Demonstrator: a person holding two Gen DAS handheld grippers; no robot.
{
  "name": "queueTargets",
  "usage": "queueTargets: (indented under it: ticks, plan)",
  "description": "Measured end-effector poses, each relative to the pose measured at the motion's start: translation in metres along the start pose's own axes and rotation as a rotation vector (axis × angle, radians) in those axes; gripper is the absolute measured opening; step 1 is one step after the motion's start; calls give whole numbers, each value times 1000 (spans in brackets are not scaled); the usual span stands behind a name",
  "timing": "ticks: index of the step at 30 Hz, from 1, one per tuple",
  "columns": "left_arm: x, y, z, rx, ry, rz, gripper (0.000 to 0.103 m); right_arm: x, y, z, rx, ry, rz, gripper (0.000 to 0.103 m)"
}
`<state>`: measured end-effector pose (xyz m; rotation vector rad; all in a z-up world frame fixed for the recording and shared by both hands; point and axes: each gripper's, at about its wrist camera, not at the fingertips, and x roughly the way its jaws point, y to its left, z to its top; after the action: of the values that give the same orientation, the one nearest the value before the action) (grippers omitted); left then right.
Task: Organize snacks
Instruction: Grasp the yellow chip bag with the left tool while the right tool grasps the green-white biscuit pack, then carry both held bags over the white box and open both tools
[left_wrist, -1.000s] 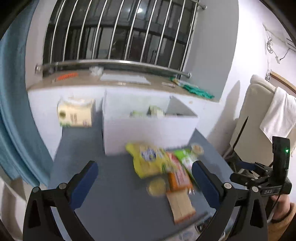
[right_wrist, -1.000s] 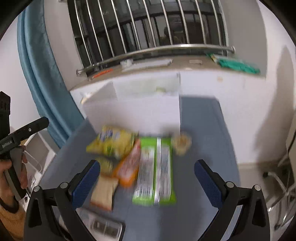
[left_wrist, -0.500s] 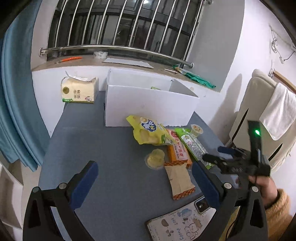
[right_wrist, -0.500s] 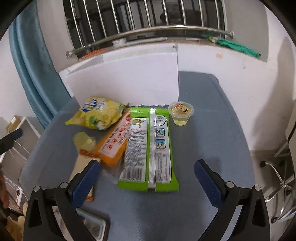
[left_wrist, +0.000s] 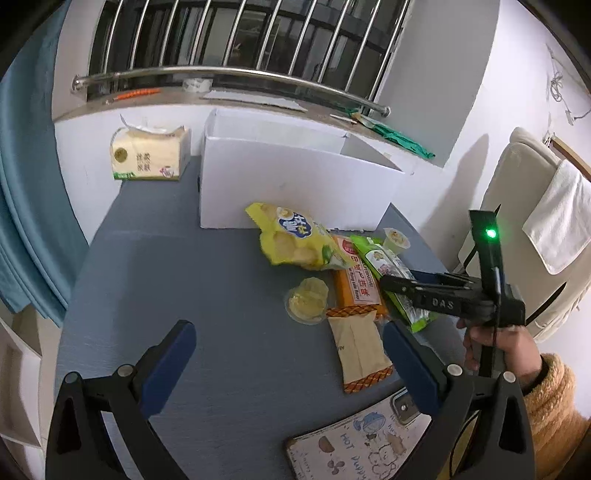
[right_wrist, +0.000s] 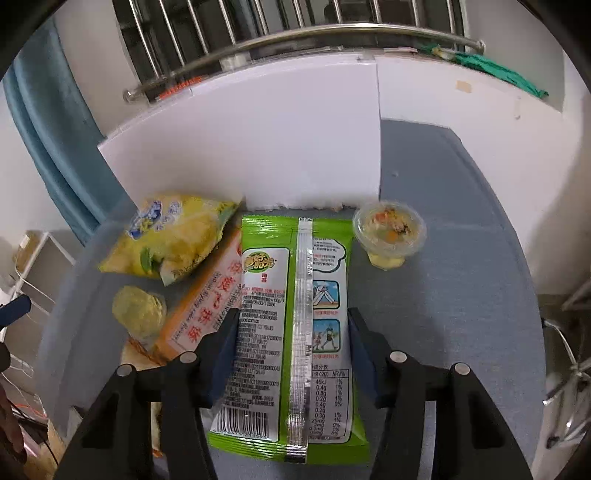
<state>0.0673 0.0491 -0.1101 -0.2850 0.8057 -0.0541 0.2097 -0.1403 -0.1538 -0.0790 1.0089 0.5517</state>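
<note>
My left wrist view looks forward and down from above the near end of the table (left_wrist: 155, 258), standing well back, its wide-spread fingers (left_wrist: 166, 365) framing the snack pile ahead and to the right. My right wrist view sits low and close over the green packet (right_wrist: 295, 314), which fills the space between its fingers (right_wrist: 221, 354). Both views face the white box (left_wrist: 295, 184) and the barred window (left_wrist: 258, 33) beyond. Shared ground: the green packet, yellow bag (right_wrist: 170, 236), orange pack (right_wrist: 210, 306), both jelly cups (right_wrist: 388, 236) and the box front. The left view also catches the right gripper (left_wrist: 388, 286) from its side.
</note>
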Motion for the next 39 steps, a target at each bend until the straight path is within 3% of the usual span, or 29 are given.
queueTargets:
  ticks: [6,9,13,16,20,22,24,25,26,34,39]
  plan:
    - [23,-4,17,-2,48,-11,103,-30,-4,-10,61,-61,76,60]
    - [46,-2,34,-29,88,-58,103,-52,-6,-18,89,-105,118,60]
    - [93,9,60,-94,160,-46,103,-84,-5,-30,103,-176,141,60]
    - [123,18,74,-166,201,-84,103,-100,-2,-39,100,-203,132,60]
    - [155,19,79,-202,271,-65,102,-115,-5,-47,118,-227,150,60]
    - [159,10,81,-146,252,-41,101,-120,-6,-50,118,-235,143,60]
    - [163,5,82,-119,259,-58,73,-123,-7,-53,115,-234,137,61]
    - [164,4,81,-105,256,-72,53,-123,-6,-54,118,-232,138,61]
    - [164,3,80,-105,260,-93,45,-125,-7,-55,119,-231,140,61]
    - [95,-9,66,33,77,-42,41,-123,-7,-53,130,-239,144,61]
    - [31,-19,90,87,-89,-47,41,-122,0,-29,110,-276,161,61]
